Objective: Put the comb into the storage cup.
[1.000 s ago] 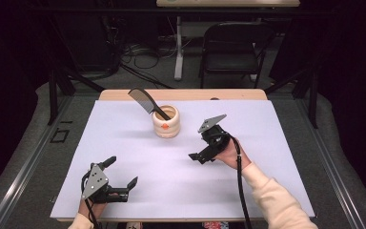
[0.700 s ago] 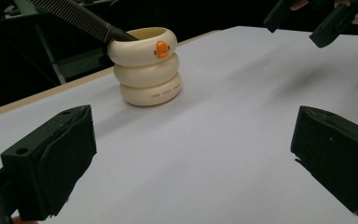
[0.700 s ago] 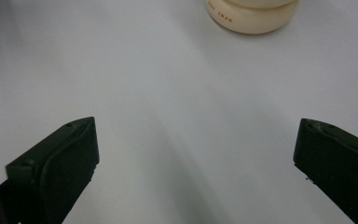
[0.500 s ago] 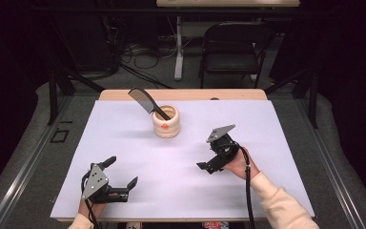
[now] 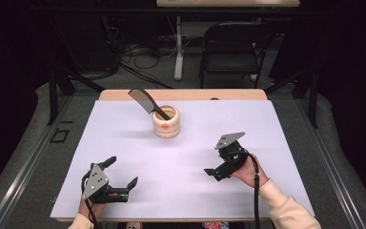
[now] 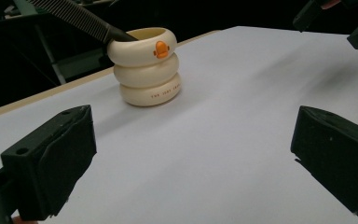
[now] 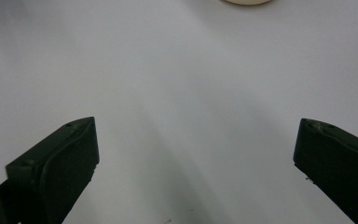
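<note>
Cup: cream ringed cup at the table's far middle, black comb leaning out.
Left gripper: near edge, jaws apart, empty.
Right gripper: tilted down toward the sheet, jaws apart, empty.

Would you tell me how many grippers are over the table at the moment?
2. The left gripper sits near the table's front left edge, jaws open. The right gripper is at the front right, jaws open, short of the cream holder with the comb.

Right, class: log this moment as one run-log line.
left gripper: open, empty | right gripper: open, empty | black comb: tilted in cream holder | white table
</note>
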The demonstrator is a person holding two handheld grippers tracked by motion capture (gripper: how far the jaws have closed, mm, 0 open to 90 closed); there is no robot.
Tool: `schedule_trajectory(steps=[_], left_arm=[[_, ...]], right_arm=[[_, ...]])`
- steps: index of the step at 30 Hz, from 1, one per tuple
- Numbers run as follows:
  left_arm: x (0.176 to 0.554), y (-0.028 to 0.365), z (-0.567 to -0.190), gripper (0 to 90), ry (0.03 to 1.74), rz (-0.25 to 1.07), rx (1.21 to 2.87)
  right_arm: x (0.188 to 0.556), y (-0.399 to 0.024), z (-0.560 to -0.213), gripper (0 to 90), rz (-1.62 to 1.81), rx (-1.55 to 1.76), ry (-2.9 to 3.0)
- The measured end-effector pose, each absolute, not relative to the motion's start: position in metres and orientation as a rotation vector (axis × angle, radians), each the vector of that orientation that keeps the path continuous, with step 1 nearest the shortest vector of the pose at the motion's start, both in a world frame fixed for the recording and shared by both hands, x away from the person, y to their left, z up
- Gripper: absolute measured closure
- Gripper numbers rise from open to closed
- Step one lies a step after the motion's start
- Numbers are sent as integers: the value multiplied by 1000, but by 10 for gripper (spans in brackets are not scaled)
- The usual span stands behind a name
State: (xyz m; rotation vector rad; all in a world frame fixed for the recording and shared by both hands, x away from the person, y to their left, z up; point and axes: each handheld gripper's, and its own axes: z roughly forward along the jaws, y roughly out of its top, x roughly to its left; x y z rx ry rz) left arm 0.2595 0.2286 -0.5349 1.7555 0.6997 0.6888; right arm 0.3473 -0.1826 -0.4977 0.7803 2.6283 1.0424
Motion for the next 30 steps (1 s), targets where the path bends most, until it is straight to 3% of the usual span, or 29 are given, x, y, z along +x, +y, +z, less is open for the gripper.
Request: schedule_trajectory(steps=[30], left_arm=[[259, 228, -535, 1, 696, 691, 1758]], right_arm=[[314, -213, -507, 0, 1075, 800, 2534]])
